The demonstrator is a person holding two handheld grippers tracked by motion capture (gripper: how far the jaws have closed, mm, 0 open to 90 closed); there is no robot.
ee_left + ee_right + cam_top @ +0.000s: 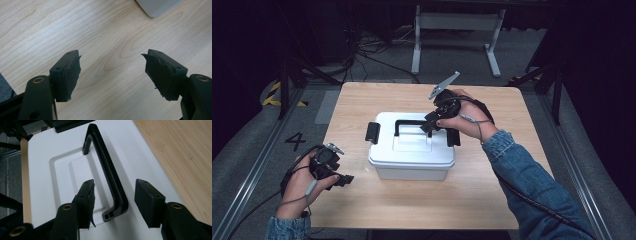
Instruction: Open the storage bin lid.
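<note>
Nearest the person, the left hand-held gripper (343,180) rests low over the wooden surface (472,195), jaws spread, pinching nothing. Just beyond, a white box (412,160) sits mid-surface with its lid (384,145) on and black side latches (372,132) apparently fastened. The right hand-held gripper (113,195) straddles the near end of the raised black handle (105,167), jaws spread, not yet gripping; judging by this, lifting or opening remains undone. Farther left, the floor bears a "4" (295,141); no other writing is readable.
</note>
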